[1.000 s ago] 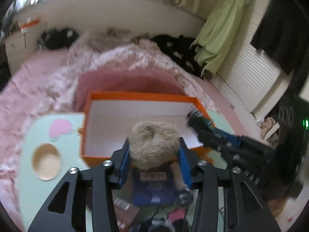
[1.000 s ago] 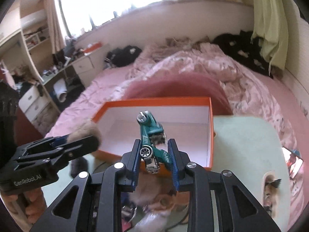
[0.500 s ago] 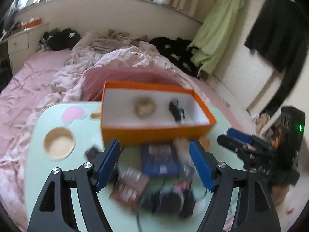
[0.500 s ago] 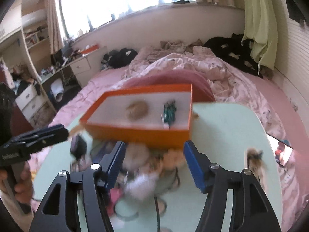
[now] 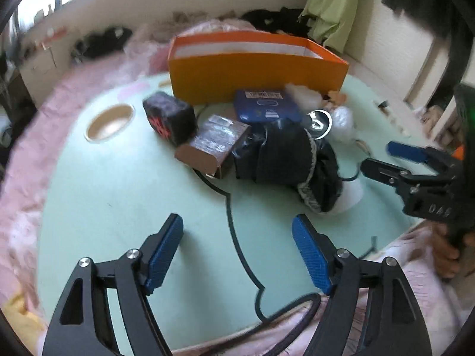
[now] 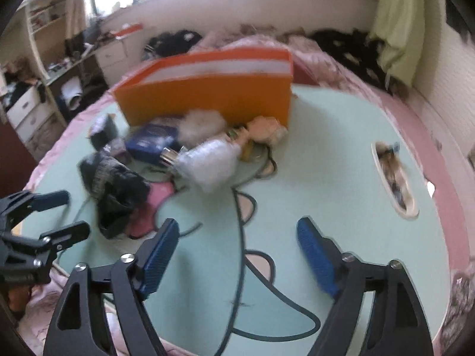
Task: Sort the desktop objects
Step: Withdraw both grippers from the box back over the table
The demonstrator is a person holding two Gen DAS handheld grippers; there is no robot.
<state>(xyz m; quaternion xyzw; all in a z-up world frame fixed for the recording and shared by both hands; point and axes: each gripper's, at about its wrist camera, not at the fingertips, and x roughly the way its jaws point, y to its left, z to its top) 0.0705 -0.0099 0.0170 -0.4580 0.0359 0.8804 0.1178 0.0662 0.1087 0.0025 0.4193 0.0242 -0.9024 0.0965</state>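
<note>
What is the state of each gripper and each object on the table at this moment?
left gripper: open, empty, above the table.
right gripper: open, empty.
orange box: upright, top open, contents hidden.
brown carton: lying flat, one end open.
dark cloth: crumpled in a heap.
blue packet: lying flat by the box.

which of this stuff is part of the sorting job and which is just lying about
Job:
orange box
blue packet
brown carton
black cube
black knit hat
bubble-wrap bundle
left gripper and right gripper, both open

Lying about:
green table
green garment
pink bedding
</note>
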